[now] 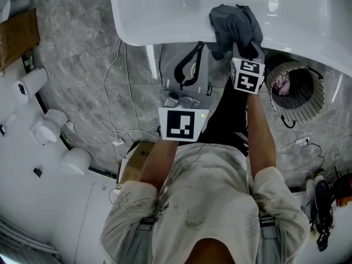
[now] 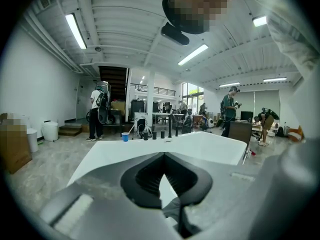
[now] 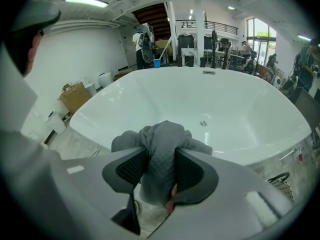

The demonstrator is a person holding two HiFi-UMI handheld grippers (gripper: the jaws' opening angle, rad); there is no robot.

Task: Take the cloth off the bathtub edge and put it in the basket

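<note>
- Where the white bathtub [image 1: 165, 10] curves its near rim toward the person, a dark grey quilted cloth [image 1: 235, 23] lies bunched on that rim, with one fold hanging over the outer side.
- Right tongs [image 1: 246, 48]: angled steeply down at the rim, jaws closed on a fold of the cloth, both black pads pressing into the fabric; the rest of the cloth bulges up above the pads.
- Left tongs [image 1: 190, 51]: held nearly level beside the right pair, over the tub's outer edge; jaw tips meeting, nothing between them, clear of the cloth.
- Marker cube [image 1: 247, 75]: one on each pair of tongs, facing up toward the head camera.
- Basket [image 1: 308, 106]: round, woven, pale, standing on the floor just beside the tub at the person's right; something pinkish lies inside; well apart from the cloth.
- Floor [image 1: 82, 65]: grey marbled stone, with thin white cables [image 1: 118, 92] trailing across it.
- Cardboard box [image 1: 19, 34]: far left, on the floor.
</note>
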